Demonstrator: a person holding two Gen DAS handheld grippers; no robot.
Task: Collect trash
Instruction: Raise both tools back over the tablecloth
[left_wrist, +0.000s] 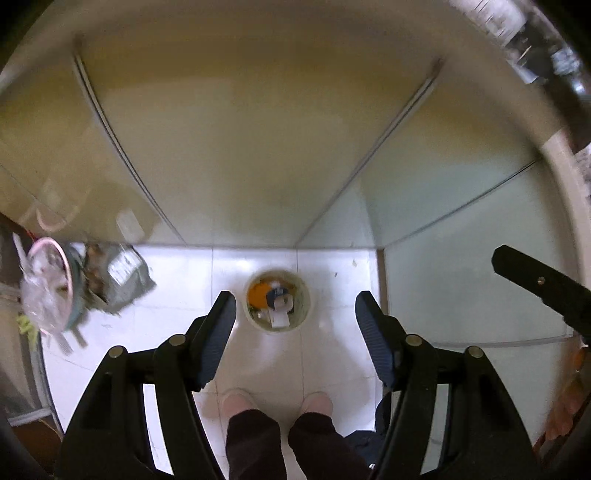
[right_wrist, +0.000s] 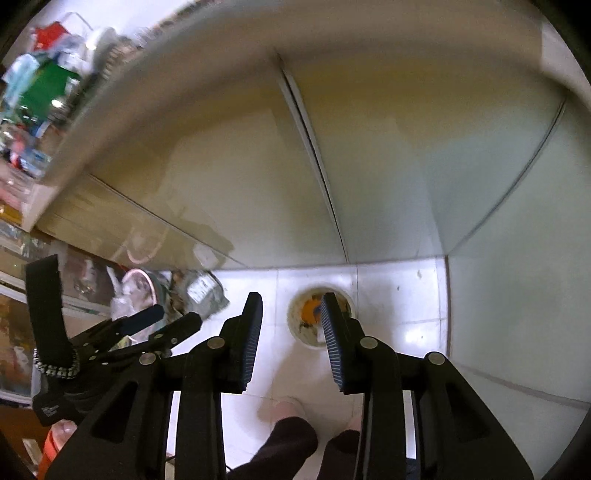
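Note:
A round cream bin (left_wrist: 246, 303) stands far below on the white tile floor, holding an orange scrap (left_wrist: 258, 293) and white paper (left_wrist: 280, 314). My left gripper (left_wrist: 295, 310) hangs high above it, open, with nothing between its blue-padded fingers. In the right wrist view my right gripper (right_wrist: 291, 325) is also open and empty. Its jaws stand narrower, and its right finger covers part of the bin (right_wrist: 295, 332). The left gripper (right_wrist: 147, 325) shows at the left of that view. One black finger of the right gripper (left_wrist: 539, 288) pokes in at the right of the left wrist view.
A person's feet in pink slippers (left_wrist: 238, 400) stand on the floor (left_wrist: 177, 280) just below the bin. A pink-rimmed tub with a plastic bag (left_wrist: 48, 284) and a grey packet (left_wrist: 125, 277) lie at left. Cream cabinet doors (left_wrist: 258, 147) rise behind. A cluttered counter (right_wrist: 44, 85) is upper left.

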